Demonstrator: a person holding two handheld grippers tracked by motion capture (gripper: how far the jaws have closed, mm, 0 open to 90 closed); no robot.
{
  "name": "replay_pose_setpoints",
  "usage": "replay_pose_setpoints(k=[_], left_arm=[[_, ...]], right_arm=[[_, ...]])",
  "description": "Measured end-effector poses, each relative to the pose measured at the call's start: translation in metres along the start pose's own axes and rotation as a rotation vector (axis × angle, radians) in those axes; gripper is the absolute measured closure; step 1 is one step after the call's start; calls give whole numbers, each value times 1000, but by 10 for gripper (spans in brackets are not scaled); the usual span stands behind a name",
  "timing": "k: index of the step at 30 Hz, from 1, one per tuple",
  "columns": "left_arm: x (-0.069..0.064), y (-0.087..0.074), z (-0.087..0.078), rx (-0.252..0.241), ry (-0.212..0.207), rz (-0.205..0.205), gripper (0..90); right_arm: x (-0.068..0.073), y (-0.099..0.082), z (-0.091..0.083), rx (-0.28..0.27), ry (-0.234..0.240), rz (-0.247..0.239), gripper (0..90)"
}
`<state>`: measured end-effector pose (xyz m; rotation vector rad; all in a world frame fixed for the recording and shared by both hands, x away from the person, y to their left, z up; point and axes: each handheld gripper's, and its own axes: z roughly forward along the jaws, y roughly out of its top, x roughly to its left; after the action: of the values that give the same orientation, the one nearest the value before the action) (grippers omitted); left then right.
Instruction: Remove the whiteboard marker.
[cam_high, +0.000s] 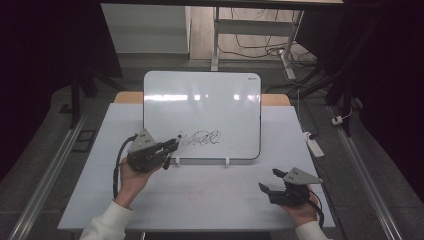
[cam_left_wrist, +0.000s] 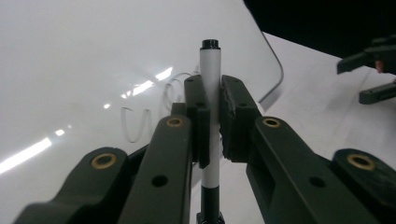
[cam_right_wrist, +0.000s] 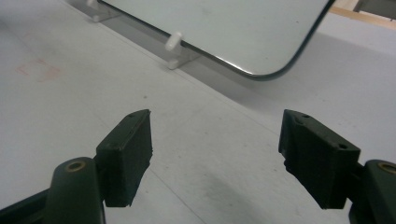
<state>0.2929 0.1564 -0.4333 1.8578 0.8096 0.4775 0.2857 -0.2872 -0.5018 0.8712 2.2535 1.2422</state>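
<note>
- The left gripper (cam_high: 167, 148) is closed on a white marker (cam_left_wrist: 210, 93), clamped across its barrel so the tip can be steered; the tip points at the whiteboard (cam_high: 200, 100), just beside the black scribble (cam_high: 201, 137).
- The right gripper (cam_high: 268, 181) rests apart on the table (cam_high: 210, 200), its jaws wide and holding nothing, probably waiting.

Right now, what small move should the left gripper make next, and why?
Probably carry the marker on along the whiteboard: the left gripper clamps it, tip by the scribble. The right gripper waits open.
</note>
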Motion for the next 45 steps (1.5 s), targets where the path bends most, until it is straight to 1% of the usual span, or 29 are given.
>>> replay_pose_setpoints(k=[1, 2, 3, 4, 7, 11, 15, 16, 17, 19, 22, 26, 27, 28, 29, 32, 34, 37, 39, 41, 45], left_arm=[[-3, -1, 3, 5, -10, 5, 817], [-3, -1, 3, 5, -10, 5, 816], [-10, -2, 10, 19, -26, 16, 816], [-13, -3, 13, 20, -40, 17, 816], [-23, -3, 22, 22, -78, 19, 816], [-40, 0, 34, 19, -120, 39, 816], [-54, 3, 43, 18, -148, 67, 816], [-54, 3, 43, 18, -148, 67, 816], [-59, 4, 47, 20, -159, 76, 816], [-63, 4, 50, 19, -169, 77, 816], [-68, 5, 55, 20, -177, 84, 816], [-73, 6, 60, 13, -187, 79, 816], [-75, 7, 63, 11, -192, 79, 816], [-76, 8, 64, 9, -194, 79, 816], [-80, 9, 68, 8, -198, 83, 816], [-84, 10, 71, 6, -205, 83, 816], [-86, 10, 73, 9, -204, 88, 816], [-89, 9, 74, 8, -200, 94, 816], [-90, 9, 74, 10, -198, 101, 816], [-91, 9, 75, 8, -199, 99, 816], [-94, 8, 77, 8, -192, 106, 816]], right_arm=[[1, 1, 0, -3, 8, 3, 255], [2, 1, 1, -8, 15, 3, 255], [3, 1, 2, -15, 24, 5, 255], [5, 2, 3, -21, 38, 12, 258], [10, 4, 6, -33, 87, 41, 261], [20, 13, 12, -40, 162, 88, 272], [32, 24, 21, -29, 213, 108, 278], [32, 24, 21, -29, 213, 108, 278], [38, 29, 26, -23, 233, 115, 280], [43, 33, 31, -16, 249, 115, 280], [51, 40, 39, -13, 265, 98, 278], [63, 51, 50, -8, 296, 87, 286], [63, 51, 50, -8, 296, 87, 286], [68, 57, 56, -2, 312, 89, 300], [70, 59, 59, -1, 318, 89, 310], [76, 66, 65, 6, 318, 87, 355], [78, 70, 67, 12, 325, 106, 401], [79, 73, 72, 29, 355, 144, 475], [79, 72, 75, 44, 369, 155, 523], [79, 72, 77, 55, 393, 177, 559], [78, 72, 80, 74, 417, 219, 615]])
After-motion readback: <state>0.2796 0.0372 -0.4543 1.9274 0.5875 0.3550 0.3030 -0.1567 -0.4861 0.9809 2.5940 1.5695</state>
